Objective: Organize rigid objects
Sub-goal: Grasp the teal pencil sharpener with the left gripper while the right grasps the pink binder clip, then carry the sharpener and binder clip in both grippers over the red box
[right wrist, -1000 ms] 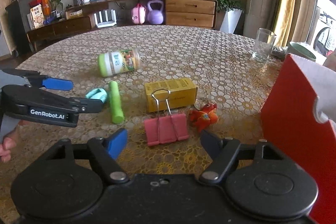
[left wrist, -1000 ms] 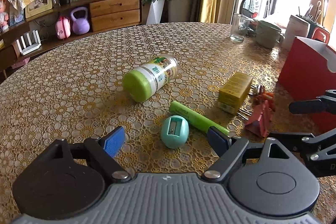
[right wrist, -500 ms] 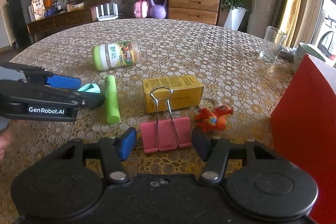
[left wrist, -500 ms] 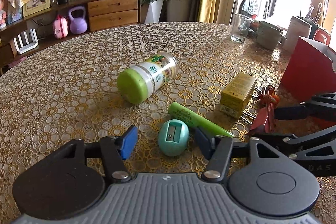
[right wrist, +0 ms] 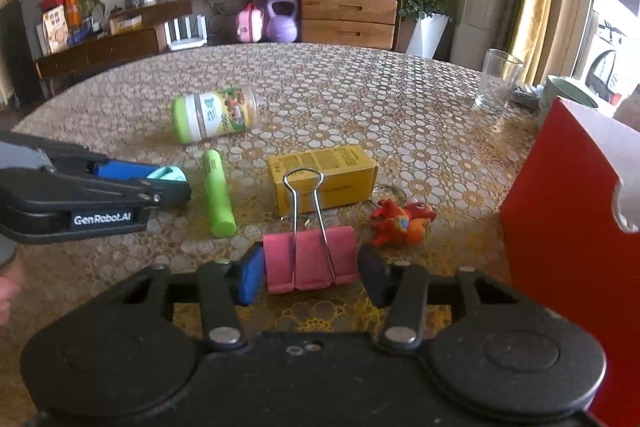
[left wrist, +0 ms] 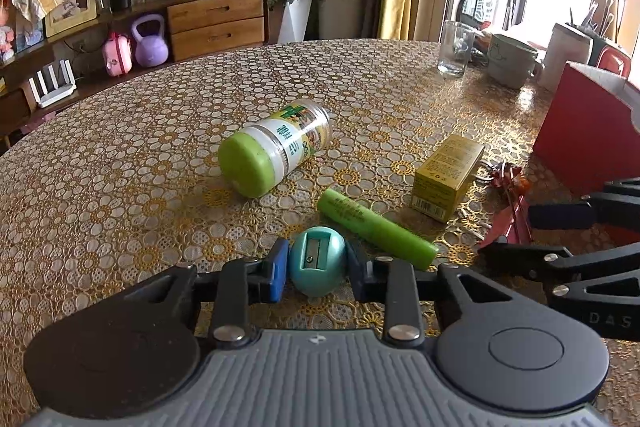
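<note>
We see our left gripper (left wrist: 317,264) closing its fingers on the teal pencil sharpener (left wrist: 317,260), both pads touching its sides as it sits on the worktop (left wrist: 120,167). Our right gripper (right wrist: 311,271) is closing around the pink binder clip (right wrist: 310,259); the left pad touches it, the right pad looks just beside it. At one o'clock from the sharpener lies the green marker (left wrist: 374,227), at eleven o'clock the green-lidded jar (left wrist: 276,157), with the yellow box (left wrist: 448,177) and red box (left wrist: 588,143) farther right.
</note>
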Demonstrator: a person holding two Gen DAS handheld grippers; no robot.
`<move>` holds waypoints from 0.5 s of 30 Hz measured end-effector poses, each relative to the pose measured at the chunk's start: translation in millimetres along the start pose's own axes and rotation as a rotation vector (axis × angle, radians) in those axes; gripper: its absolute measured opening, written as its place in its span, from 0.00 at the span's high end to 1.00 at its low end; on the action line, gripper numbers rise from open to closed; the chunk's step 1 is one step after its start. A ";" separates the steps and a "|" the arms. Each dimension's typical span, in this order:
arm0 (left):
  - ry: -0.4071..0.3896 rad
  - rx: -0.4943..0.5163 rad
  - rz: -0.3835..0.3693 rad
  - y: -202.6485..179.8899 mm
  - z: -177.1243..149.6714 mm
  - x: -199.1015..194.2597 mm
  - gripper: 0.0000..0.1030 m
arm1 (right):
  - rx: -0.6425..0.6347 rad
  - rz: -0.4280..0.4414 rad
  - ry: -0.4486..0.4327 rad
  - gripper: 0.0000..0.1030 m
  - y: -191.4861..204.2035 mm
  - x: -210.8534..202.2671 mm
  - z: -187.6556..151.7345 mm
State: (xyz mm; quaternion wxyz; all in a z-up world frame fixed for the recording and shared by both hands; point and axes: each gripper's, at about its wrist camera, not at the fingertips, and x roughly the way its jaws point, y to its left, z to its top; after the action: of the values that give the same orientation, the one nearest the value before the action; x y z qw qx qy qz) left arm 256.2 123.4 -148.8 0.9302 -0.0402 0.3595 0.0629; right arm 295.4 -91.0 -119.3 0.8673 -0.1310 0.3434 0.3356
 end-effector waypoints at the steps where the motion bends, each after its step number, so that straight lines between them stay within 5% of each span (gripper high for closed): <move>1: -0.002 -0.002 -0.005 -0.4 0.1 -2.6 0.71 | 0.007 0.001 -0.006 0.53 -0.6 -3.4 -0.3; 15: -0.026 -0.005 -0.047 -18.3 6.5 -66.1 0.71 | 0.068 0.013 -0.096 0.53 -2.3 -75.0 1.0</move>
State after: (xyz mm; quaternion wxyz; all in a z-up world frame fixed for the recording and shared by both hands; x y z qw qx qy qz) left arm 214.6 100.3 -98.9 0.9358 -0.0499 0.3463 0.0425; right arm 257.0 -129.2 -67.3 0.8846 -0.0830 0.3136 0.3351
